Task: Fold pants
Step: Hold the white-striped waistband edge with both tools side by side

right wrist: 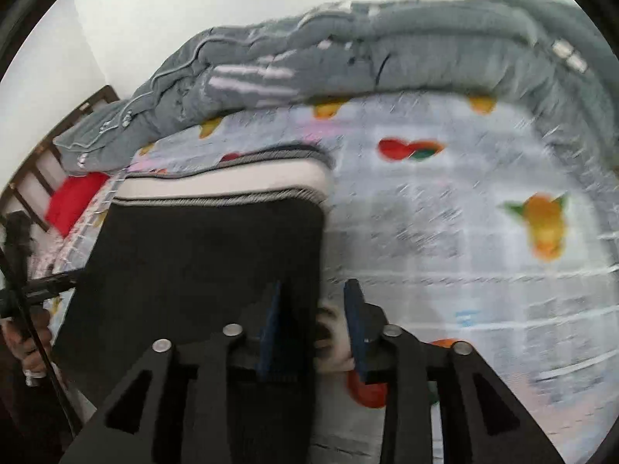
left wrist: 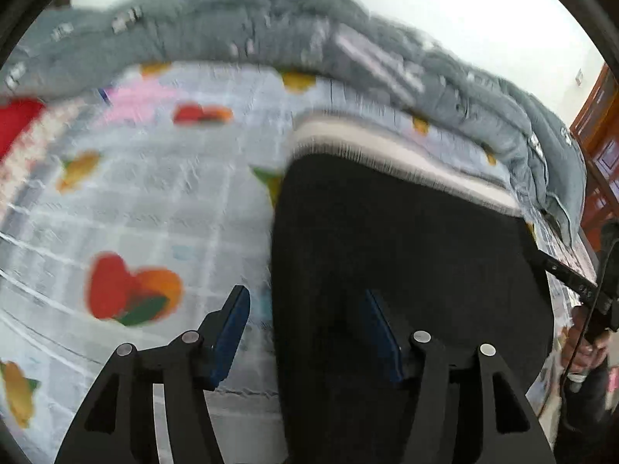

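Observation:
Black pants with a white and grey waistband lie flat on the bed. In the left wrist view my left gripper is open, its fingers astride the left edge of the pants. In the right wrist view the pants lie at the left with the waistband at the far end. My right gripper is open, its fingers astride the right edge of the pants, with a fold of cloth between the pads. The other gripper shows at the side of each view.
The bed sheet is pale grey checks with red and orange fruit prints. A bunched grey quilt runs along the far side. A red pillow and wooden bed frame lie left; a wooden door stands right.

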Demonstrator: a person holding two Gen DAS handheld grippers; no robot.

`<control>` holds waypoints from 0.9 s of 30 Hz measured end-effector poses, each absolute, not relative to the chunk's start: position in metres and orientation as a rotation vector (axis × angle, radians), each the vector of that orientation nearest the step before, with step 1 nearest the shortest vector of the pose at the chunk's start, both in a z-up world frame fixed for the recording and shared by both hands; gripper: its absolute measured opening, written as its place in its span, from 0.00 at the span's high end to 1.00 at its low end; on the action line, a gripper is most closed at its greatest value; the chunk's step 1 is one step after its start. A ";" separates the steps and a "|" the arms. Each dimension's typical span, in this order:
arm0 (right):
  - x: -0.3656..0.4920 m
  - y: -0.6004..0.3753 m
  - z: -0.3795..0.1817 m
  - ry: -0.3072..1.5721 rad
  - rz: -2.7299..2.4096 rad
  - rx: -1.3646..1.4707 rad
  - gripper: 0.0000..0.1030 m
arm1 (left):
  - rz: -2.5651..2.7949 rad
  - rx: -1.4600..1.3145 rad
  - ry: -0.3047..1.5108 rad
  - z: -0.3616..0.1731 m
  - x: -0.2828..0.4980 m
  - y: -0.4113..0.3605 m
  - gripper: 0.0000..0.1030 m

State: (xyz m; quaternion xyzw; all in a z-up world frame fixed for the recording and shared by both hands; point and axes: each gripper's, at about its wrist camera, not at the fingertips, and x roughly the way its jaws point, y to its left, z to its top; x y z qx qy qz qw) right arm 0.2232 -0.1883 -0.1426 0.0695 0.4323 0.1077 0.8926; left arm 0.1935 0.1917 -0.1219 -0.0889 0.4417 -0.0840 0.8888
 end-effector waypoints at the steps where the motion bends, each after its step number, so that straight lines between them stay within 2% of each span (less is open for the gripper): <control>1: 0.223 -0.191 -0.136 0.884 0.216 0.141 0.68 | -0.161 -0.157 0.882 -0.112 0.194 0.189 0.43; 8: 0.262 -0.157 -0.098 0.781 0.258 0.097 0.68 | -0.203 -0.084 0.735 -0.076 0.245 0.142 0.43; 10: 0.278 -0.140 -0.103 0.780 0.301 0.086 0.68 | -0.190 -0.052 0.735 -0.087 0.264 0.129 0.43; 13: 0.303 -0.122 -0.144 0.848 0.240 -0.001 0.69 | -0.101 0.020 0.832 -0.133 0.290 0.120 0.44; 15: 0.304 -0.124 -0.158 0.820 0.224 0.019 0.68 | -0.093 0.018 0.816 -0.148 0.289 0.118 0.43; 27: 0.310 -0.120 -0.163 0.809 0.209 -0.010 0.68 | -0.086 -0.001 0.763 -0.152 0.285 0.115 0.41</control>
